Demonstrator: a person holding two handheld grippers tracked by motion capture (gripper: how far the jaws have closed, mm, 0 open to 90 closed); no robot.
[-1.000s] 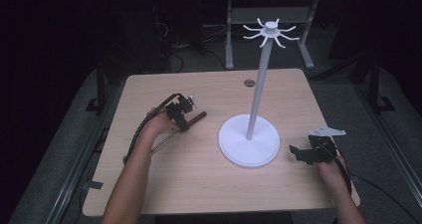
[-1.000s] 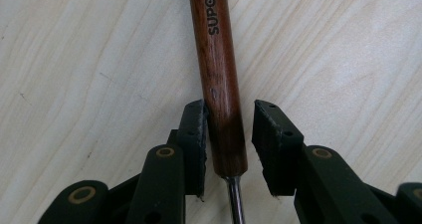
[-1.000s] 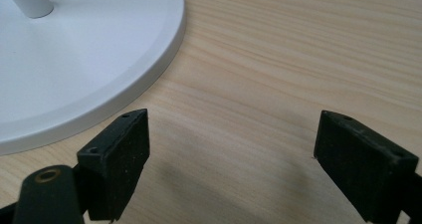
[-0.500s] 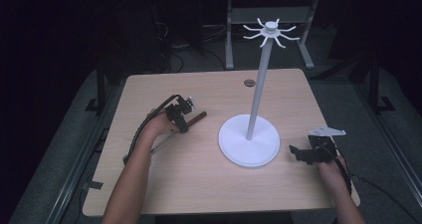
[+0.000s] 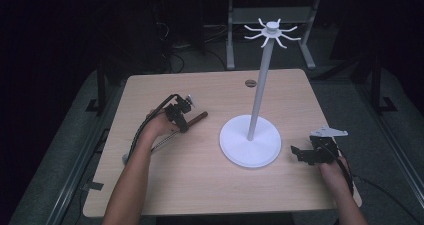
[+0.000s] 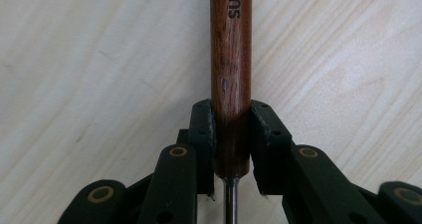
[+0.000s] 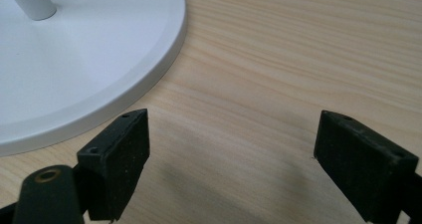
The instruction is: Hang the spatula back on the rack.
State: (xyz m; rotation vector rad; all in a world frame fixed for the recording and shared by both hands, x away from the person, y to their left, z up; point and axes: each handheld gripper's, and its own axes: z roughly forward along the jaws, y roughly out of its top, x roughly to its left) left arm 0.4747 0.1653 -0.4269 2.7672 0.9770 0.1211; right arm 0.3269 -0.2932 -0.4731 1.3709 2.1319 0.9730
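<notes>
A tool with a brown wooden handle (image 5: 198,117) (image 6: 230,59) and a thin metal shaft (image 6: 230,199) lies flat on the light wooden table (image 5: 200,185), left of centre. My left gripper (image 5: 181,116) (image 6: 231,112) has its jaws on either side of the handle's lower end. They have just been closing, and both pads (image 6: 205,129) now touch the wood. My right gripper (image 5: 300,154) (image 7: 234,134) rests low over the table at the right. It stands open with nothing between its fingers, just beside the white stand's round base (image 5: 240,152) (image 7: 74,59).
The white stand has a tall pole (image 5: 260,85) topped by a ring of curved hooks (image 5: 271,31). A small dark round mark (image 5: 250,83) sits near the table's far edge. Dark floor, cables and a metal frame lie beyond the table.
</notes>
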